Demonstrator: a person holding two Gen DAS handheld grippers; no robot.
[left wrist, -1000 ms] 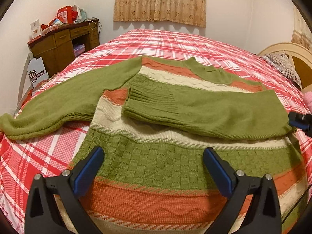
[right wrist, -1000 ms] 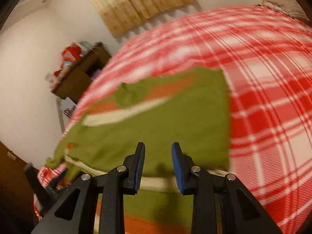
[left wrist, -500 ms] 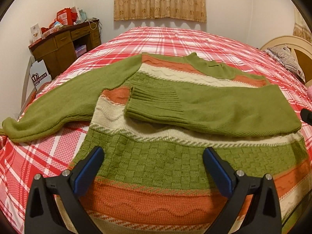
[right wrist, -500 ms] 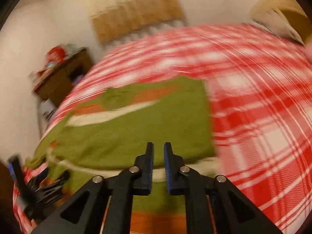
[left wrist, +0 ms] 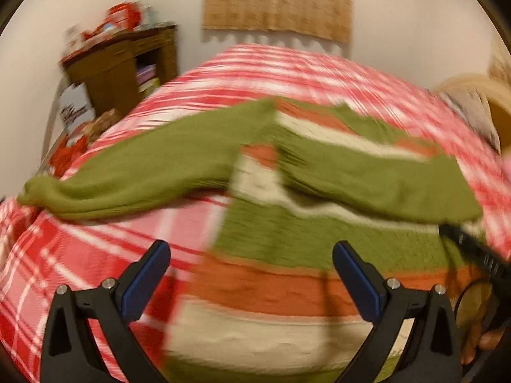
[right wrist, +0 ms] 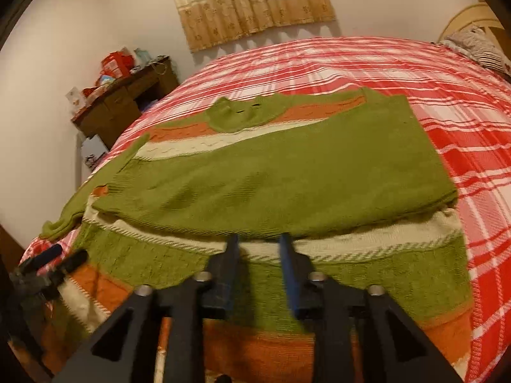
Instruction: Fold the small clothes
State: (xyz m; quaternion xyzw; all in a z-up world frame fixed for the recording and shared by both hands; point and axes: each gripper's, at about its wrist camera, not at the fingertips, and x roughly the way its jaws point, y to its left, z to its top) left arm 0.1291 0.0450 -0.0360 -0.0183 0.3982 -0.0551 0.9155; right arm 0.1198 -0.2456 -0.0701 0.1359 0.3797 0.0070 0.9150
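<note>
Sweater (right wrist: 271,172) flat on plaid bed (right wrist: 463,121), ahead of and under both my grippers. Left gripper (left wrist: 252,274) wide open, empty. Right gripper (right wrist: 258,255) just reopened partway, nothing between pads.

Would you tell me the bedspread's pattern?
Red, pink and white plaid bedspread, clearest in the right wrist view.

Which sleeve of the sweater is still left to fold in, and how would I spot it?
On the red plaid bed lies a striped green, orange and cream sweater. One sleeve is folded across its chest; the unfolded sleeve stretches off the body toward the wooden desk side. It is plain green and lies on bare bedspread.
</note>
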